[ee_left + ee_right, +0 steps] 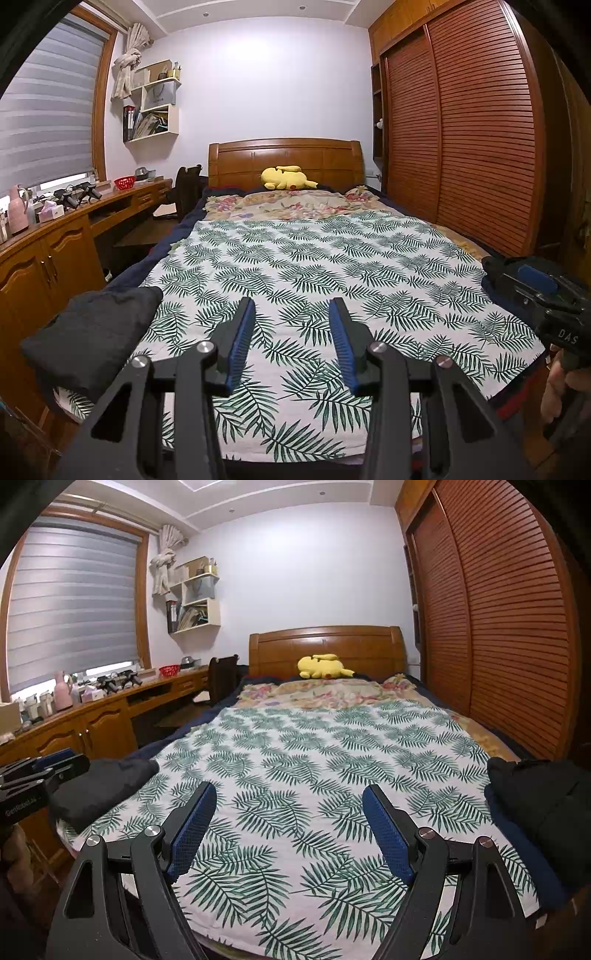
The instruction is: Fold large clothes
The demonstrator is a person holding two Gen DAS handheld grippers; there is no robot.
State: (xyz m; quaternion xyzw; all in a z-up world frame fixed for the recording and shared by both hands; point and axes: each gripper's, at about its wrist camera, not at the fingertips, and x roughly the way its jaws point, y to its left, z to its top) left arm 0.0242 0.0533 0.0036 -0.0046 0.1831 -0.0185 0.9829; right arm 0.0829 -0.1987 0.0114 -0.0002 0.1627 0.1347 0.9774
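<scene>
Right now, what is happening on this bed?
A person holds two grippers above the foot of the bed. The left hand-held gripper and the right hand-held gripper are both open and empty, over the leaf-print sheet. A folded dark garment lies at the left edge; a dark pile of clothes waits at the right.

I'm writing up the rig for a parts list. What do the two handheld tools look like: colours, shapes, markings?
Both match: the left tool and right tool have matte black, angular linkage arms with triangular cut-outs and silver round pivot pins. Their fingers carry blue textured pads. White lettering marks each body, too small to read reliably. No cables or sleeves show.
</scene>
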